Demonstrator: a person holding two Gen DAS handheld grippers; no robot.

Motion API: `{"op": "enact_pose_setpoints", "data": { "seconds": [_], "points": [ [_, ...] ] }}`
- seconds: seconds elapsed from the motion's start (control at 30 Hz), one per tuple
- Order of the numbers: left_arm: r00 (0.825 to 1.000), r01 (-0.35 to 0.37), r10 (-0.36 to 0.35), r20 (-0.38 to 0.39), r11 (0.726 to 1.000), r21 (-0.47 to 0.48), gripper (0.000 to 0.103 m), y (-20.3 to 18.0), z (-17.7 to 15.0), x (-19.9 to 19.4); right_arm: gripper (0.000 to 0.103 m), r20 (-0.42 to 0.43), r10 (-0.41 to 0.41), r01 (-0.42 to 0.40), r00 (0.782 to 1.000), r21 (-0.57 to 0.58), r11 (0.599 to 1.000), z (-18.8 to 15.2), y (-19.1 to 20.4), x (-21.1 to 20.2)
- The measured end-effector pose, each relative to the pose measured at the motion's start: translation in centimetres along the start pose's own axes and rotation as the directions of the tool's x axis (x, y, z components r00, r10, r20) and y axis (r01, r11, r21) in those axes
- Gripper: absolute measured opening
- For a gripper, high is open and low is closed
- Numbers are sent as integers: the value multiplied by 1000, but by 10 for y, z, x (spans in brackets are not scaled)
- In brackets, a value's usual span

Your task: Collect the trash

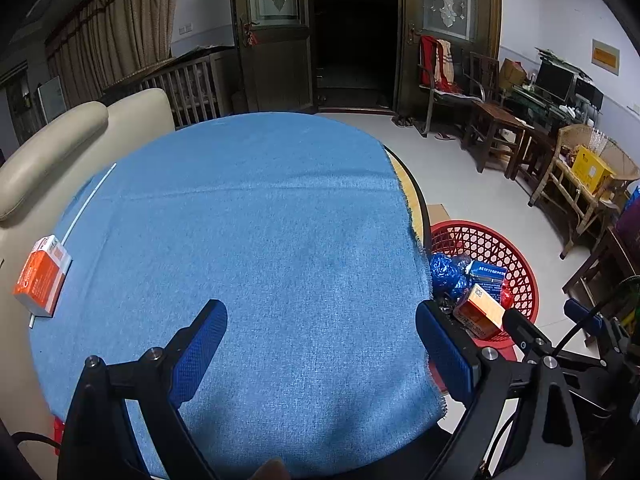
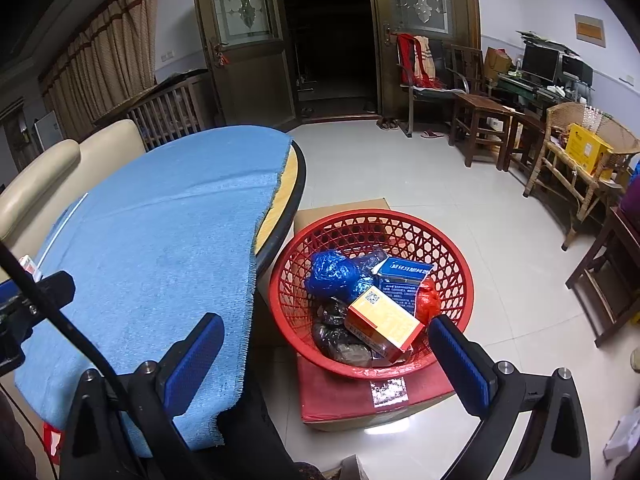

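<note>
Right wrist view: my right tongs (image 2: 326, 346) gape wide and empty over the red basket (image 2: 456, 264), which already holds a blue bag (image 2: 334, 274), a blue box (image 2: 404, 276) and an orange box (image 2: 382, 322). My left tongs (image 1: 320, 344) hang open and empty over the blue cloth (image 1: 256, 216). I judge one piece left: the orange carton (image 1: 40, 276) at nine o'clock, far from the basket.

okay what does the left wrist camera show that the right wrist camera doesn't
Only the left wrist view shows the whole orange box lying at the left edge of the blue cloth; the right view catches only a corner of it. Only the right wrist view shows the red basket in full, resting on a cardboard box, with black bags inside. Both show the cloth, the basket's blue bag, and both grippers open and empty.
</note>
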State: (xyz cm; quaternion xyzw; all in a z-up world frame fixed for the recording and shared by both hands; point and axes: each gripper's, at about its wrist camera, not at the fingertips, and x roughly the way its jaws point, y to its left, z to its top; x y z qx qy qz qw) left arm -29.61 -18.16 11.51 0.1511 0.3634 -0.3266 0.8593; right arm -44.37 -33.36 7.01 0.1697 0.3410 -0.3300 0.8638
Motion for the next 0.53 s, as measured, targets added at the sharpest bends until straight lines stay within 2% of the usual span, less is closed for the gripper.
{"op": "enact_pose_setpoints", "data": {
  "seconds": [0.3, 0.53],
  "points": [
    [1000, 1, -1, 3, 1000, 3, 95, 1, -1, -1, 103, 1, -3, 3, 1000, 1, 1000, 0, 0, 0],
    [999, 36, -36, -3, 999, -5, 95, 2, -3, 1, 103, 0, -5, 5, 1000, -3, 1000, 0, -1, 1]
  ]
}}
